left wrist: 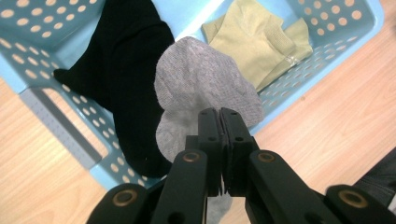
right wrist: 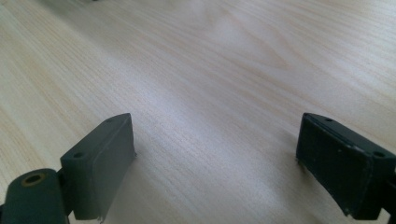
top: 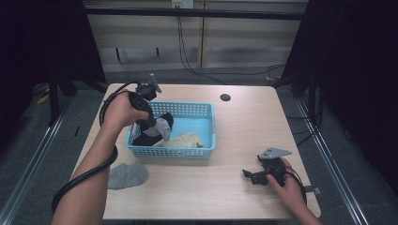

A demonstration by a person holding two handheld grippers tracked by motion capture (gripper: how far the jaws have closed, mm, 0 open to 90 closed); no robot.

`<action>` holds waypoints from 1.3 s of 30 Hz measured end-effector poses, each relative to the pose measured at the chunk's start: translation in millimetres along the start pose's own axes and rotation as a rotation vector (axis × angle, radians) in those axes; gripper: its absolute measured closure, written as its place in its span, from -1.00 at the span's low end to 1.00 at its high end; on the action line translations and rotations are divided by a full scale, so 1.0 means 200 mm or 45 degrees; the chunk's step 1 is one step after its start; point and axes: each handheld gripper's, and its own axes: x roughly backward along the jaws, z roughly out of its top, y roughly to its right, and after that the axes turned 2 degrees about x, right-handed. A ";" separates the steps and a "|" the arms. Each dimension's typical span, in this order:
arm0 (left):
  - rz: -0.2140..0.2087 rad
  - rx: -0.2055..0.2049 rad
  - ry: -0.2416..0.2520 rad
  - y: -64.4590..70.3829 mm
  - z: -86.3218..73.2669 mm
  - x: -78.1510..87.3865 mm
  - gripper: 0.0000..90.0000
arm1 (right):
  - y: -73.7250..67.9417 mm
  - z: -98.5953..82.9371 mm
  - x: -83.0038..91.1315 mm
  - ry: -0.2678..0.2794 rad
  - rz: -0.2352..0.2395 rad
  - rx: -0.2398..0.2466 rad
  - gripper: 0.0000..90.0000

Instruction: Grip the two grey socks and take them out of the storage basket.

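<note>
My left gripper (top: 155, 125) hangs over the left part of the light blue basket (top: 206, 151), shut on a grey sock (left wrist: 205, 88) that dangles from its jaws. Under it in the basket lie a black sock (left wrist: 123, 70) and a yellowish sock (left wrist: 259, 39). A second grey sock (top: 126, 176) lies flat on the table in front of the basket's left corner. My right gripper (top: 247, 175) rests low on the table at the front right, held by a hand; its fingers (right wrist: 100, 161) stand wide apart over bare wood.
The wooden table (top: 244, 122) has a round dark hole (top: 225, 97) near its far edge. The left gripper's black cable (top: 89, 171) loops along the forearm. Dark curtains and floor rails flank the table.
</note>
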 end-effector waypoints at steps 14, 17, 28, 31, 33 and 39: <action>0.028 0.015 -0.006 -0.02 -0.11 0.13 0.95 | 0.00 0.00 0.00 0.004 0.001 0.007 -0.76; 0.026 0.021 0.002 -0.02 -0.13 0.16 0.95 | 0.00 0.00 0.00 0.002 0.000 0.004 -0.76; 0.026 0.043 0.012 -0.05 -0.26 0.21 0.95 | 0.00 0.00 0.00 0.004 0.000 0.007 -0.76; 0.033 0.053 0.015 -0.06 -0.31 0.23 0.95 | 0.00 0.00 0.00 0.004 0.000 0.007 -0.76; 0.035 0.060 0.016 -0.07 -0.33 0.24 0.95 | 0.00 0.00 0.00 0.005 0.000 0.007 -0.76; 0.050 0.086 0.022 -0.09 -0.42 0.30 0.95 | 0.00 0.00 0.00 0.004 0.000 0.008 -0.76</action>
